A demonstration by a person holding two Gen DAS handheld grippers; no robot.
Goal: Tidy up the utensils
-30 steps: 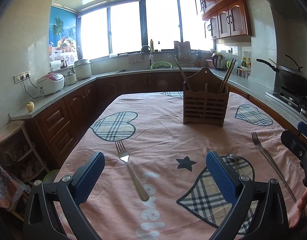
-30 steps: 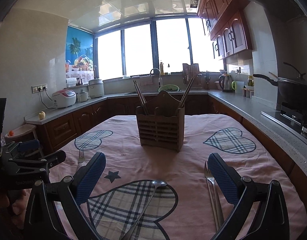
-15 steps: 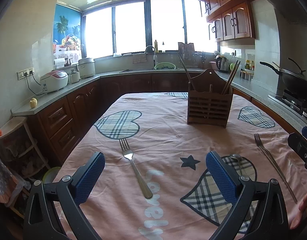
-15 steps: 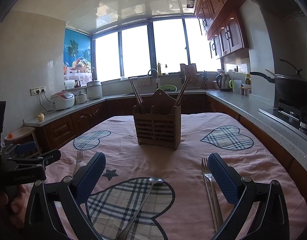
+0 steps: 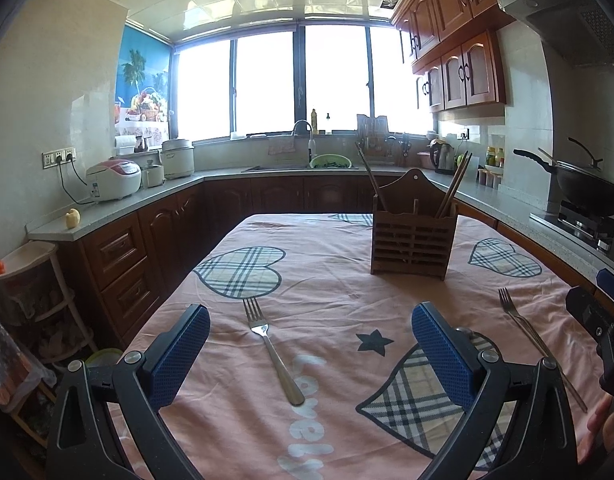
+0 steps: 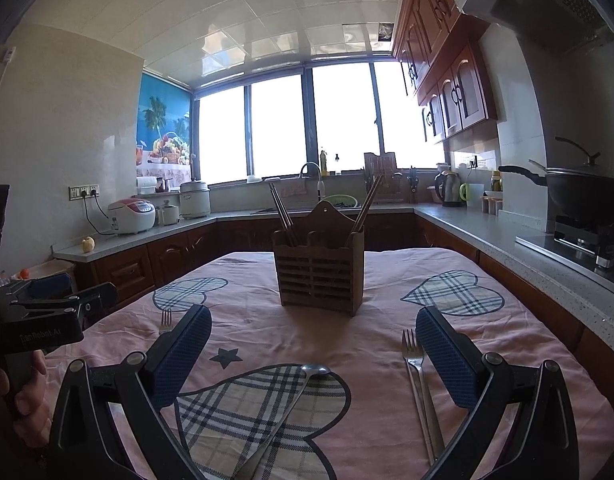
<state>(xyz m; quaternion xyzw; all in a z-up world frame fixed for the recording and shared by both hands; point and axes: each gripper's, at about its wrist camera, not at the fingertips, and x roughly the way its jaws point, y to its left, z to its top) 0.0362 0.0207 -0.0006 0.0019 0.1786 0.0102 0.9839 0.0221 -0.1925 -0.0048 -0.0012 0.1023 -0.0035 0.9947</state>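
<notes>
A wooden utensil holder (image 5: 413,240) with chopsticks stands upright mid-table; it also shows in the right wrist view (image 6: 319,270). A fork (image 5: 272,350) lies between the open fingers of my left gripper (image 5: 311,344), a little ahead of them. A second fork (image 6: 418,384) lies on the cloth by the right finger of my open right gripper (image 6: 313,344); it also shows in the left wrist view (image 5: 527,332). A spoon (image 6: 291,400) lies on a plaid heart between the right gripper's fingers. Both grippers are empty and above the table.
The table wears a pink cloth (image 5: 331,280) with plaid hearts. Kitchen counters run round the left, back and right. A wok (image 6: 583,196) sits on the stove at the right. A rice cooker (image 5: 113,180) stands at the left. The left gripper's body (image 6: 39,320) shows at the right wrist view's left edge.
Both cameras have tilted upward a little, so more ceiling shows and the table things sit lower in view. The grippers stay open and nothing on the table has moved.
</notes>
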